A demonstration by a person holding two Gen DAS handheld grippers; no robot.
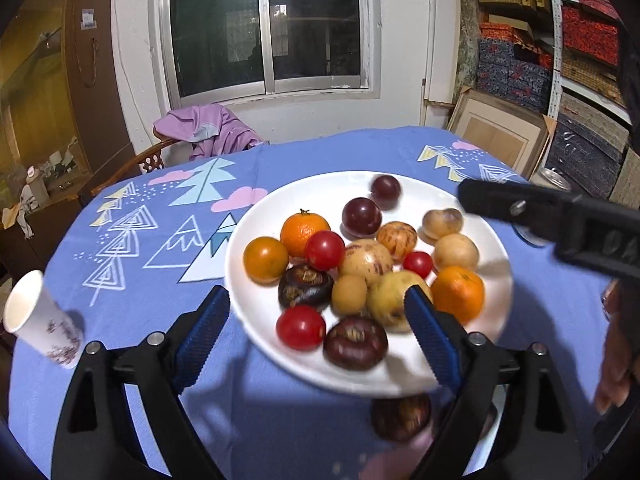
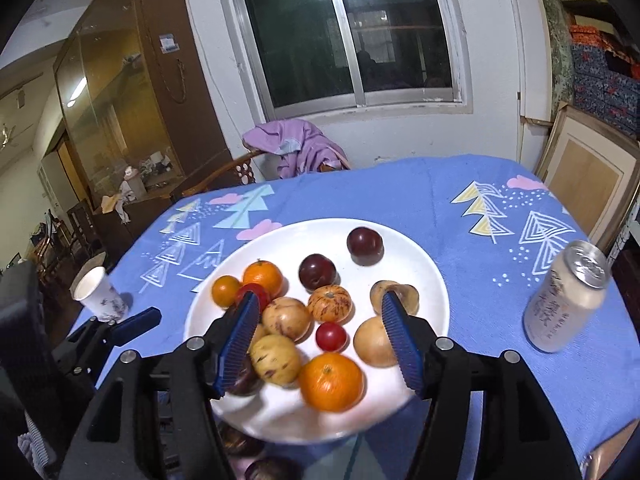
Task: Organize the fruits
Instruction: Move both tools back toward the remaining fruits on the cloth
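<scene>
- Blue-padded fingers of the left gripper (image 1: 316, 316) stand wide apart over the near rim of the white plate (image 1: 256, 312), holding nothing.
- Likewise the right gripper (image 2: 320, 328) is spread wide and empty, hovering above the fruit near the plate's middle.
- Mixed fruits are heaped on the plate without any grouping: oranges (image 1: 458, 292), red tomatoes (image 1: 301, 327), dark plums (image 1: 361, 217), pale tan fruits (image 1: 365, 261) and dark brown ones (image 1: 355, 343).
- At least one dark fruit (image 1: 401, 418) lies off the plate on the blue-clothed surface (image 1: 140, 360), near its front edge; blur hides what else is there.
- Sorting looks barely begun by my reading: nearly everything remains to be separated.
- A paper cup (image 1: 40, 320) stands at the surface's left edge, a can (image 2: 564, 300) toward the right edge.
</scene>
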